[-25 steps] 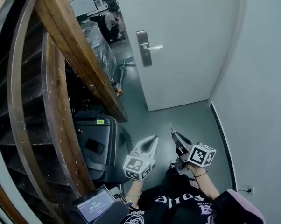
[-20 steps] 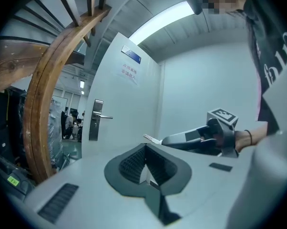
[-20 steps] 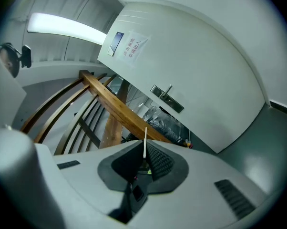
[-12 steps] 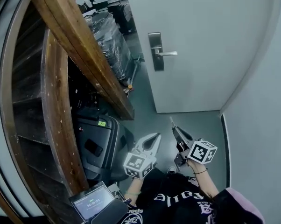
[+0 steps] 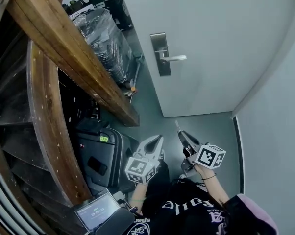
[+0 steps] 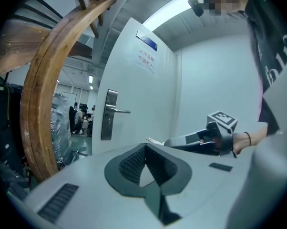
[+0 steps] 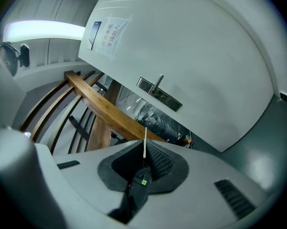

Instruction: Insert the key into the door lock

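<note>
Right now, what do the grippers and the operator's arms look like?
Both the left gripper and right gripper: pale grey shells, black ribbed pads, each with a white cube of black square markers. Black top with white lettering, pink sleeve on the right arm, thin dark band on that wrist.

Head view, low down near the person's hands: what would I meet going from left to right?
Brown curved wooden stair rail → black hard case → left gripper, jaws shut and empty → right gripper, shut on a thin metal key → white wall.
</note>
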Demonstrator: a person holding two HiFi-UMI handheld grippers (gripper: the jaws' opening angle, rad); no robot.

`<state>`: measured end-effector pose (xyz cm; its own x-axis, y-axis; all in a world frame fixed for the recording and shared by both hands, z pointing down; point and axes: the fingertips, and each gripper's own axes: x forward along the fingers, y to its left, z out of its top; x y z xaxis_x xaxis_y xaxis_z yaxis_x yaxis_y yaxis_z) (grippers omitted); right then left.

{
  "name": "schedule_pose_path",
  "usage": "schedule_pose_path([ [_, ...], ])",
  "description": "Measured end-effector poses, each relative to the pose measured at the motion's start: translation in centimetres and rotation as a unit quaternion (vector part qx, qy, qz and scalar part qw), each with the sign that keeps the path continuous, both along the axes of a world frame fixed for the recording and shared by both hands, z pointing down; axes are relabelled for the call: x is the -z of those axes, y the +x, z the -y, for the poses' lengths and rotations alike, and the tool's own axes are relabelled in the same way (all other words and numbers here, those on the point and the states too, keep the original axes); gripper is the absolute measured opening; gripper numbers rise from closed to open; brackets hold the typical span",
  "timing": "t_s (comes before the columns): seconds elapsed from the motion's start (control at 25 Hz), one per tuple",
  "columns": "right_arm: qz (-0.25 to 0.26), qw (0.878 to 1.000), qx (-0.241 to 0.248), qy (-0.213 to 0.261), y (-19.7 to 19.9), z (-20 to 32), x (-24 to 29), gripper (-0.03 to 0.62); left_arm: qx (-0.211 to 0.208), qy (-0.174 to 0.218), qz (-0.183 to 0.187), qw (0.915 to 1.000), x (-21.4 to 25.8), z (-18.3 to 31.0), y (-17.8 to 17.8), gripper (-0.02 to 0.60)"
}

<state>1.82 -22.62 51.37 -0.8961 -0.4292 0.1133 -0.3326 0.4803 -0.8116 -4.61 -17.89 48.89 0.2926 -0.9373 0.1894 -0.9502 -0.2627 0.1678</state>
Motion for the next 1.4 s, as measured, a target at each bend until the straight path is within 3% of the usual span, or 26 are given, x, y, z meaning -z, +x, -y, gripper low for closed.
schedule_pose_path([
  [0.32, 0.027, 0.998, -0.050, -0.012, -6.9, 9.6, 0.1, 0.037, -0.052, 0.014, 0.019, 0.9984, 0.4, 9.1, -6.9, 0.005],
  [0.6, 0.056, 0.994, -0.091, -0.022, -12.5, 18.1, -0.1, 0.037, -0.094, 0.006, 0.007, 0.9955, -0.4, 15.2, -11.1, 0.005],
  [1.0, 0.056, 0.988, -0.139, -0.034, -16.5, 27.1, -1.4, 0.037, -0.140, 0.004, -0.010, 0.9901, -0.8, 19.6, -13.0, 0.005],
  [1.4, 0.073, 0.984, -0.151, -0.054, -17.9, 30.0, -1.7, 0.037, -0.144, 0.001, -0.017, 0.9895, -1.1, 21.2, -14.7, 0.005],
])
